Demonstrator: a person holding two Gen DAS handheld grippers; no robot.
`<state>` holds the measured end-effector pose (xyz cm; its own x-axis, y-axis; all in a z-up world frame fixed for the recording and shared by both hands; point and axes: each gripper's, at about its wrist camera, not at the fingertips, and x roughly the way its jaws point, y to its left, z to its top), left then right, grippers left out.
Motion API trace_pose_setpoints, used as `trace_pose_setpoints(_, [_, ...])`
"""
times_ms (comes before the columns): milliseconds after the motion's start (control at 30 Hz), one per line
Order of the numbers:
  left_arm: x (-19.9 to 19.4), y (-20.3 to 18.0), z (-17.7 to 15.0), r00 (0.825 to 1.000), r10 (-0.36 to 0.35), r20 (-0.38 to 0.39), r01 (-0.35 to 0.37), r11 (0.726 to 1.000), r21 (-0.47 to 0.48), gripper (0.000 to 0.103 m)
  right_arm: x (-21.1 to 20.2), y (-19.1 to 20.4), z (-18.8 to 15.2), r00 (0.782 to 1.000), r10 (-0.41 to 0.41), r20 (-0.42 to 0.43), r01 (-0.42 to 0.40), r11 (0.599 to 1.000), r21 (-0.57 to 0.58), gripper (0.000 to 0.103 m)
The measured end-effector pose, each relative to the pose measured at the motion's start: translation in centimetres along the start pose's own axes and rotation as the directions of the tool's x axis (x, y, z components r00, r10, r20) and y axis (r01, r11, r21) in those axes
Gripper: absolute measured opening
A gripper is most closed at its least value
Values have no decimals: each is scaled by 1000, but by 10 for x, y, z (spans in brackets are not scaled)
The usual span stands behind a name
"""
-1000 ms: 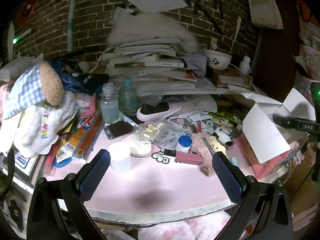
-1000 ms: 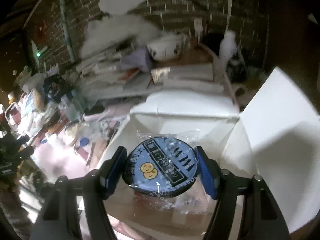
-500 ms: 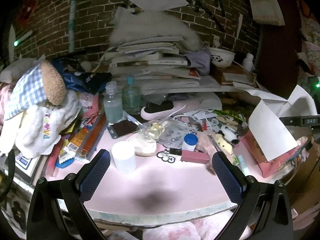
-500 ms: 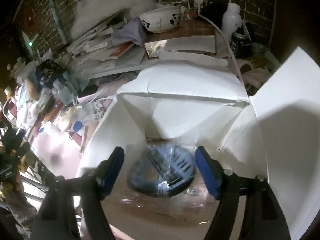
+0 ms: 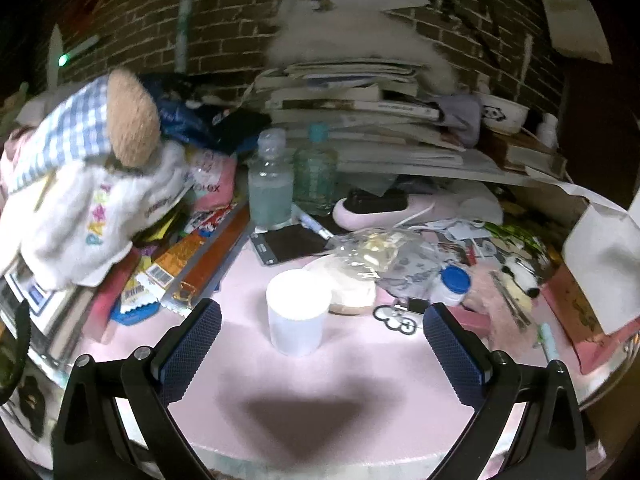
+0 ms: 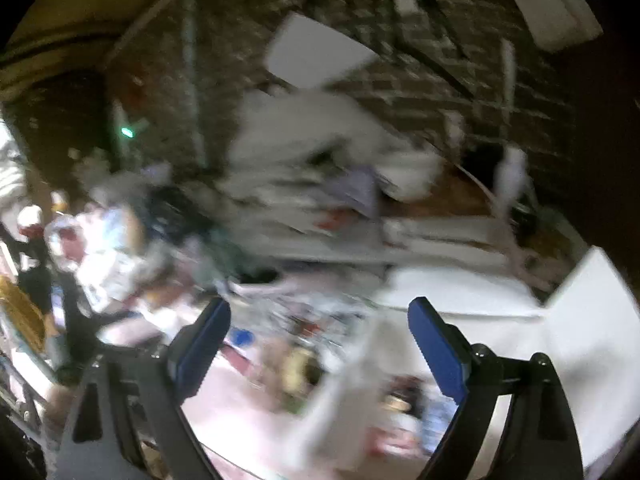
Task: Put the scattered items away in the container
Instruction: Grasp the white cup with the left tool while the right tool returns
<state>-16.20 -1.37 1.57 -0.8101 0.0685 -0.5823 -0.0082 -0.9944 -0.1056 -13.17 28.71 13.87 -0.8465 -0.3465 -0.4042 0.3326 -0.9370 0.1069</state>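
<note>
The left gripper (image 5: 320, 344) hangs low over the pink tabletop (image 5: 360, 392). Its blue fingers (image 5: 192, 344) are wide apart and hold nothing. A white cup (image 5: 298, 312) stands on the tabletop between them, a little ahead, not touching either one. Just behind the cup lie a clear bag (image 5: 372, 248) and a small bottle with a blue cap (image 5: 452, 284). Two tall bottles (image 5: 272, 192) stand farther back, near a stack of books (image 5: 360, 112). A soft toy (image 5: 92, 184) sits on the left.

The right gripper (image 6: 318, 344) view is very blurry. Its fingers (image 6: 436, 348) are apart and empty. The white box (image 6: 520, 340) is open at the lower right, with some things inside it.
</note>
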Motion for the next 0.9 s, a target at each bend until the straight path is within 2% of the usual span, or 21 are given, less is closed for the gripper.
trace_pose_setpoints(67, [6, 3, -1, 1000, 14, 1, -14, 1000, -12, 96, 5, 25, -7, 998, 40, 51, -40, 999, -4, 89])
trace_pose_setpoints(133, [12, 5, -3, 999, 50, 10, -50, 998, -24, 91, 15, 46, -14, 996, 74, 58, -73, 997, -16, 89])
trace_pose_setpoints(200, [18, 8, -3, 999, 52, -3, -52, 998, -27, 91, 27, 62, -23, 994, 98, 55, -97, 995, -15, 89])
trace_pose_setpoints(300, [26, 11, -6, 998, 53, -18, -53, 998, -27, 81, 51, 83, -37, 992, 124, 6, -124, 992, -23, 89])
trace_pose_setpoints(367, [31, 13, -8, 998, 48, -34, -49, 998, -30, 67, 64, 91, -46, 991, 133, -20, -134, 991, -17, 89])
trace_pose_setpoints(433, [36, 14, -9, 998, 44, -50, -46, 998, -31, 60, 79, 96, -58, 989, 136, -53, -137, 991, -14, 89])
trace_pose_setpoints(533, [42, 15, -11, 997, 47, -58, -49, 998, -36, 57, 96, 97, -75, 988, 116, -98, -118, 993, -10, 89])
trace_pose_setpoints(600, [44, 16, -12, 997, 42, -60, -45, 998, -47, 46, 106, 94, -85, 987, 103, -122, -104, 995, -6, 89])
trace_pose_setpoints(633, [46, 16, -13, 997, 35, -67, -39, 998, -52, 37, 109, 92, -89, 987, 97, -130, -98, 995, -2, 89])
trace_pose_setpoints(900, [42, 10, -13, 997, 29, -72, -31, 999, -39, 36, 121, 78, -105, 987, 32, -155, -32, 999, -1, 89])
